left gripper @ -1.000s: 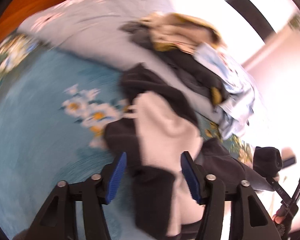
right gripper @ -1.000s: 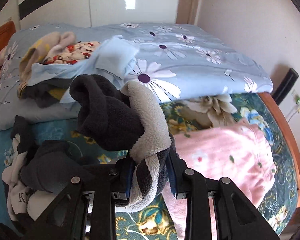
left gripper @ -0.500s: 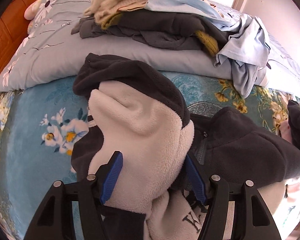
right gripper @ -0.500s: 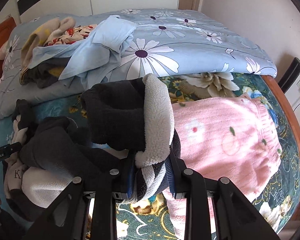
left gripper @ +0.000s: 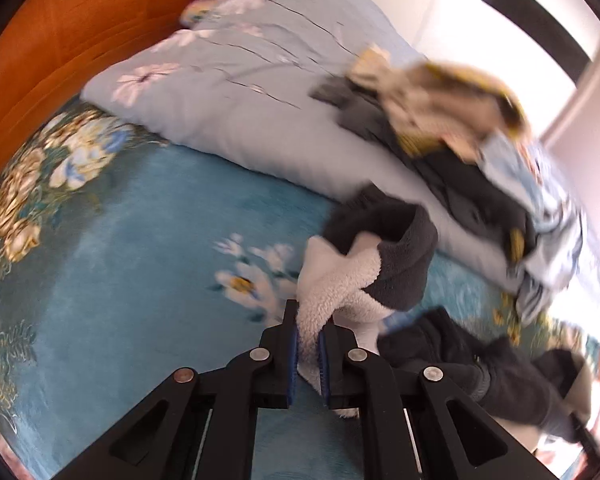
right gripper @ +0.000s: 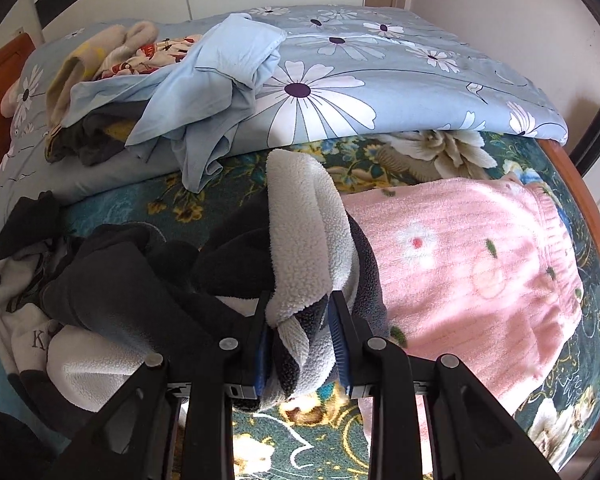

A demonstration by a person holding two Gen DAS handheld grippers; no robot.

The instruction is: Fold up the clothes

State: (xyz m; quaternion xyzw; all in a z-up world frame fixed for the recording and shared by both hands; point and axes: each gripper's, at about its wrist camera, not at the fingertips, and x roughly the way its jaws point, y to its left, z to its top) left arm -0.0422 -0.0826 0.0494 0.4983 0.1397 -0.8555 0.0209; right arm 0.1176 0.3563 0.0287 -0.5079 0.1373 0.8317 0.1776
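Observation:
A dark grey fleece jacket with white fleece lining (right gripper: 132, 292) lies bunched on the bed. My left gripper (left gripper: 309, 350) is shut on a white-lined end of it (left gripper: 340, 284), lifted above the blue floral blanket (left gripper: 140, 260). My right gripper (right gripper: 300, 344) is shut on another end of the same jacket (right gripper: 304, 240), its lining turned outward. A folded pink fleece garment (right gripper: 468, 256) lies flat to the right of my right gripper.
A pile of unfolded clothes (right gripper: 172, 88), with a light blue shirt on top, sits on the folded flowered duvet (right gripper: 380, 80) at the back. It also shows in the left wrist view (left gripper: 460, 136). An orange wooden headboard (left gripper: 60, 40) is at the left, and the bed's wooden edge (right gripper: 580, 200) at the right.
My left gripper has closed on the jacket's white-lined end and swung left, lifting it. My right gripper keeps its hold and has come lower toward the bed.

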